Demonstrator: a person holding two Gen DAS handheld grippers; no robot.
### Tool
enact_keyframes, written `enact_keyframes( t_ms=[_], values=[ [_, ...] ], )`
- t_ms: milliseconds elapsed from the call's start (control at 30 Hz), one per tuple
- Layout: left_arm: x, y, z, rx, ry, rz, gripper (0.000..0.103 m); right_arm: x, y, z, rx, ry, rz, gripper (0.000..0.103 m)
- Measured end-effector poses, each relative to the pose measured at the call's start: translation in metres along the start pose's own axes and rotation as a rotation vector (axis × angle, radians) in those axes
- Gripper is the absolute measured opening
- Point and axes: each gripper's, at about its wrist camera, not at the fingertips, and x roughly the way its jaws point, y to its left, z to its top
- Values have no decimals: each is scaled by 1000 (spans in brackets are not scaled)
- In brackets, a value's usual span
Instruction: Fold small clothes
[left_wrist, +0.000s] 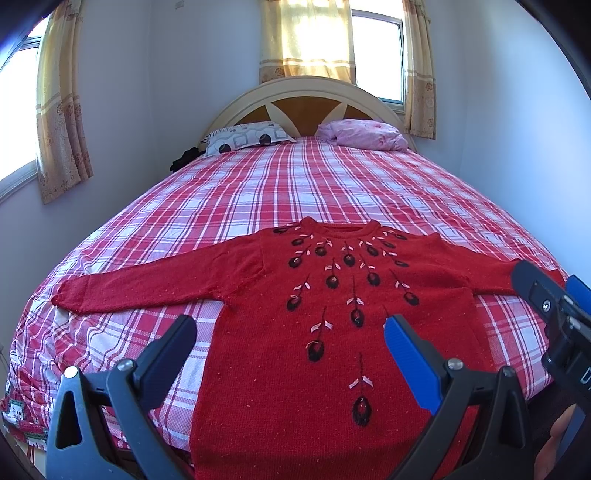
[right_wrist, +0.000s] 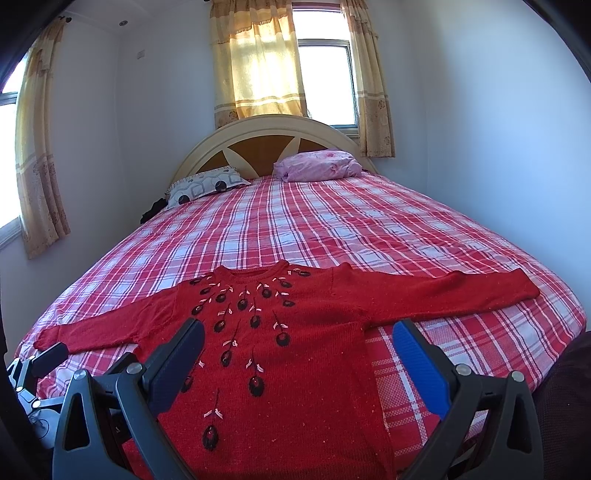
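A red knitted sweater (left_wrist: 280, 306) with black and white embroidered flowers lies flat, front up, at the near end of the bed, both sleeves spread sideways. It also shows in the right wrist view (right_wrist: 295, 343). My left gripper (left_wrist: 290, 338) is open and empty, hovering over the sweater's lower left part. My right gripper (right_wrist: 297, 343) is open and empty, over the sweater's lower right part. The right gripper also shows at the right edge of the left wrist view (left_wrist: 550, 299). The left gripper shows at the lower left of the right wrist view (right_wrist: 37, 365).
The bed has a red and white plaid sheet (left_wrist: 295, 184). A patterned grey pillow (left_wrist: 247, 136) and a pink pillow (left_wrist: 365, 134) lie at the cream headboard (left_wrist: 306, 92). A dark item (left_wrist: 184, 157) sits by the bed's far left edge. Walls stand close on both sides.
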Motion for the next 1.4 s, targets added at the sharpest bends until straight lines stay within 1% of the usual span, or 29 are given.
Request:
enact_keyframes(
  t_ms=[233,300,400,500,600,633,667,733,800,833,867,933,1000,1100,1133,1200,1233,1300,1333,1367,1400],
  values=[
    [12,1,-6,-1,18,5,103,15,-12,-5,34,24,-19,102],
    [16,2,-8,0,22,0,103,24,-23,-5,53,37,-41,102],
    [26,7,-7,-4,31,-8,103,40,-51,-2,93,39,-84,102],
    [39,13,-6,-7,43,-5,103,52,-97,8,159,13,-149,102],
    [54,20,2,-20,61,2,103,61,-162,18,283,-12,-194,102],
    [59,22,5,-28,68,7,103,68,-191,21,328,1,-209,102],
    [63,24,7,-33,71,11,103,74,-212,23,355,17,-235,101],
    [71,27,11,-40,74,22,103,84,-266,26,429,36,-335,98],
    [80,31,16,-40,75,35,103,92,-329,25,547,54,-418,93],
    [84,32,18,-40,76,40,103,95,-353,24,605,71,-450,90],
    [88,33,20,-40,78,43,103,100,-377,20,659,92,-476,84],
    [96,35,24,-44,82,50,103,111,-409,13,713,131,-505,81],
    [103,36,27,-53,92,52,103,123,-428,6,745,165,-506,80],
    [112,37,29,-56,115,55,103,139,-442,-5,794,201,-483,80],
    [114,36,28,-54,121,56,103,141,-443,-9,793,205,-481,80],
    [118,36,28,-52,128,57,103,149,-437,-6,722,200,-509,79],
    [119,35,28,-51,132,57,103,156,-432,-4,674,218,-520,78],
    [122,34,25,-48,145,53,103,168,-426,0,580,265,-575,62],
    [123,33,25,-48,151,51,103,172,-423,2,542,283,-593,57],
    [124,32,23,-47,157,48,103,174,-422,3,514,285,-591,45],
    [124,32,22,-48,160,44,103,177,-421,4,489,283,-567,32]
  ],
)
